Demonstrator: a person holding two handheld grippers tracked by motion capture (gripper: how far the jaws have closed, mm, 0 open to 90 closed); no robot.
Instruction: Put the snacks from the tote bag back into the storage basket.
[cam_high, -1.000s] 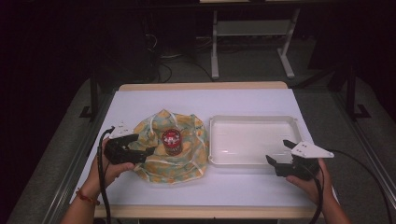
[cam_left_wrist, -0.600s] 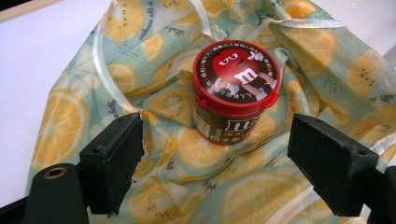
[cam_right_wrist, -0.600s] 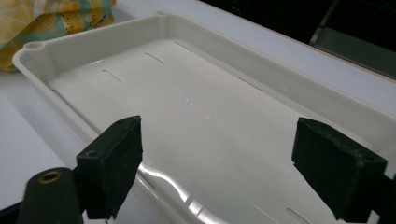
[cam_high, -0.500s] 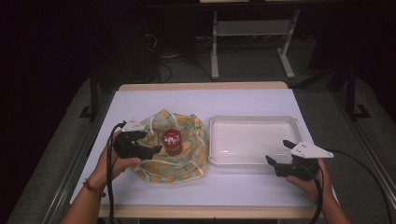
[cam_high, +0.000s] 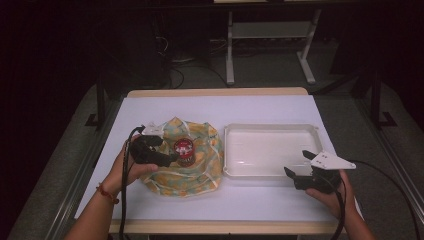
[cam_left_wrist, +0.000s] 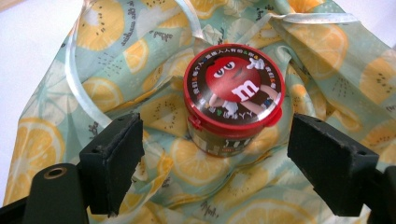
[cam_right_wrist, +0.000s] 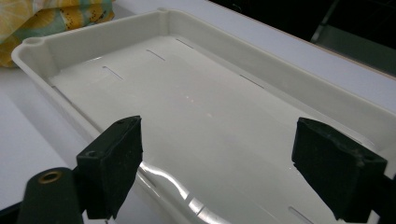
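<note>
So the little red-lidded candy tub (cam_high: 185, 151) sits upright in the middle of the lemon-print cloth (cam_high: 200, 170), which is spread on the left half of the white table (cam_high: 260, 107). The left gripper (cam_high: 172, 159) is right beside it on its left side, jaws spread wide and holding nothing. In the left gripper view the candy tub (cam_left_wrist: 233, 100) sits just past the two black pads, centred in the gap between them, not touching either one, with the cloth (cam_left_wrist: 93, 88) and its pale ribbon under and around it.

The right gripper (cam_high: 296, 165) hangs at the near right corner of the white plastic tray (cam_high: 270, 129), jaws also wide apart and empty. In its own view the tray (cam_right_wrist: 196, 28) lies just ahead of the pads, and a corner of the cloth (cam_right_wrist: 60, 18) peeks in at far left.
</note>
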